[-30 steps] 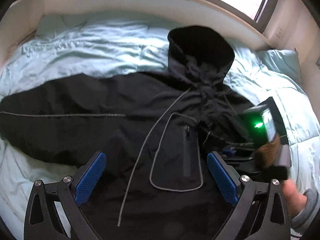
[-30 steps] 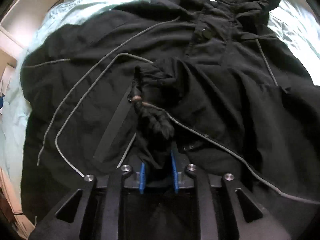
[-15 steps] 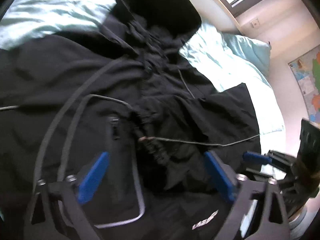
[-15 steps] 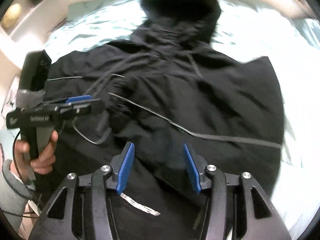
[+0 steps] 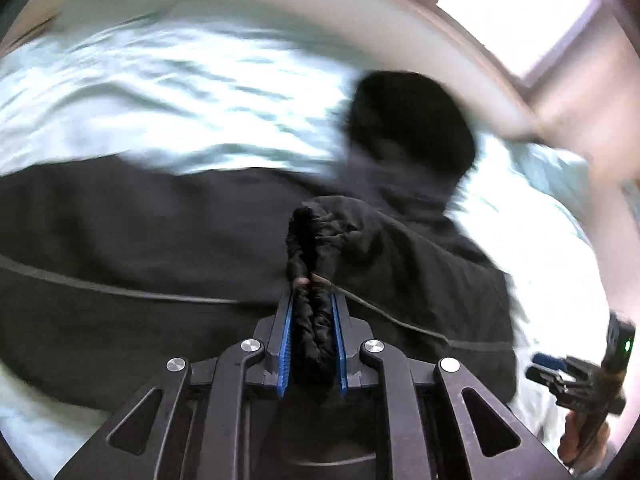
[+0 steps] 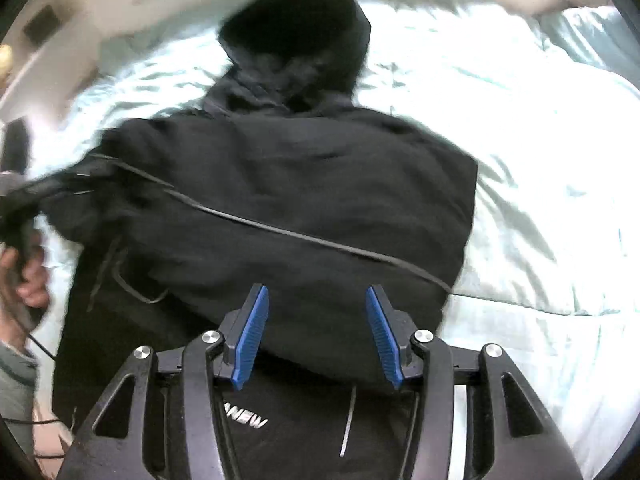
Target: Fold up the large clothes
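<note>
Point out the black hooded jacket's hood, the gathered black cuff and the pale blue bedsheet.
hood (image 6: 296, 36), right wrist view, its crown
gathered black cuff (image 5: 310, 320), left wrist view, between the pads
pale blue bedsheet (image 6: 540, 160), right wrist view, bare stretch

Home bedroom: bed (image 6: 540, 160), pillow (image 6: 592, 28), window (image 5: 516, 12).

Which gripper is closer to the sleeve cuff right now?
Left. The left gripper is closing on the cuff; the right gripper hangs open over the jacket's folded body, away from it.
</note>
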Action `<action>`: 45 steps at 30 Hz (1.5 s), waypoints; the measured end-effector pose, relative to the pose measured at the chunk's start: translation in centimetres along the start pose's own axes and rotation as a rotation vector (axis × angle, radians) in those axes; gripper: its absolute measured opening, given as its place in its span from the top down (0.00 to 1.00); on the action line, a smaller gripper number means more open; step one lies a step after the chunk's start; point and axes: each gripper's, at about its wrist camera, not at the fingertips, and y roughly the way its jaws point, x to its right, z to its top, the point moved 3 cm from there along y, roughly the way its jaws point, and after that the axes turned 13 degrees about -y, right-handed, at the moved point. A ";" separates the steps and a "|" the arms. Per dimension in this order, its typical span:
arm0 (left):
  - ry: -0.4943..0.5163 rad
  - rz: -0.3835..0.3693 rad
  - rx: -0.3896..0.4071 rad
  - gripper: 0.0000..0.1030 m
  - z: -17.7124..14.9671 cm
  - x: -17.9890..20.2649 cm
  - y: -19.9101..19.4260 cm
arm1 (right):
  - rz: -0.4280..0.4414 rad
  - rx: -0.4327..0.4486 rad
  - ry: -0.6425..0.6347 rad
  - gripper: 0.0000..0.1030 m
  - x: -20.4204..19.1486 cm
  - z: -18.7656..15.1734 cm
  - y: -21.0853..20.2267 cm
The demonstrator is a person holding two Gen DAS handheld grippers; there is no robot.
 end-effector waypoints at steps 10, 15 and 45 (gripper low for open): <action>-0.047 0.179 -0.051 0.70 -2.0 -5.2 3.2 | -0.143 -0.213 -0.011 0.43 -1.3 0.5 9.5; 0.008 0.139 0.090 0.48 -2.8 -2.3 -2.6 | -0.018 -0.082 0.016 0.34 -2.8 0.8 4.0; -0.280 -0.009 0.163 0.35 2.6 -26.5 -22.2 | 0.114 -0.057 0.072 0.24 -25.1 -0.1 -2.3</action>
